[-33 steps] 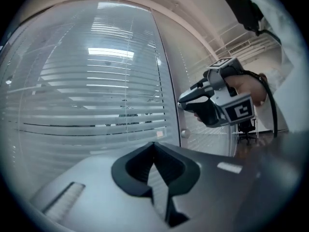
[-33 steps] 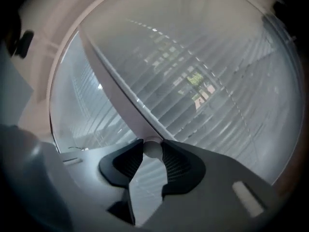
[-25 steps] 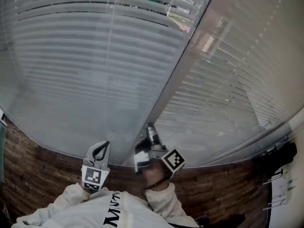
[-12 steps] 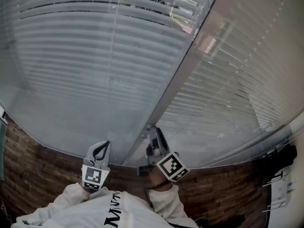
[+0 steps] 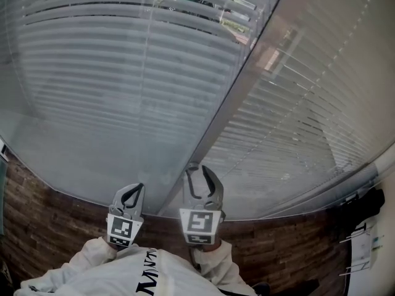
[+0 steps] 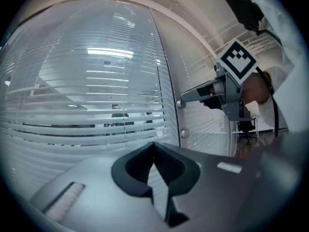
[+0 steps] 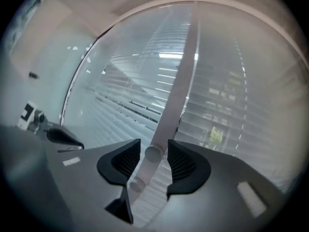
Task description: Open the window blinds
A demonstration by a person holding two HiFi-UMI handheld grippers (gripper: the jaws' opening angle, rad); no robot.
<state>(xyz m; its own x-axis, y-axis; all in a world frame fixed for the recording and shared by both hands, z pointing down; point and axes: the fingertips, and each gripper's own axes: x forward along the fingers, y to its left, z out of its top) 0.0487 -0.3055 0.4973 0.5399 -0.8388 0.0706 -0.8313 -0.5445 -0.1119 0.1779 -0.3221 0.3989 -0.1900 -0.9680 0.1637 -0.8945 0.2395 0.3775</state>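
Grey slatted blinds [image 5: 123, 73] fill the glass panel left of a pale mullion [image 5: 234, 97]; a second set of blinds [image 5: 296, 122] fills the panel to its right. Most slats lie closed, and a few at the top show gaps. On the mullion sits a small round knob [image 7: 153, 153], with another knob [image 7: 136, 183] below it. My right gripper [image 5: 201, 168] has just been opening its jaws; in the right gripper view the right gripper [image 7: 153, 144] has the upper knob between its pads, untouched. My left gripper [image 5: 137, 187] hangs shut and empty to the left, short of the blinds.
A brown brick-patterned surface [image 5: 37, 227] runs below the window. A dark object [image 5: 364, 205] and a white fitting with wires [image 5: 364, 245] are at the far right. An office chair [image 6: 246, 127] stands behind my right hand.
My right gripper has rolled about its own axis, so its marker cube now faces the head camera, and its jaws have spread apart at the knob. The left gripper has stayed put.
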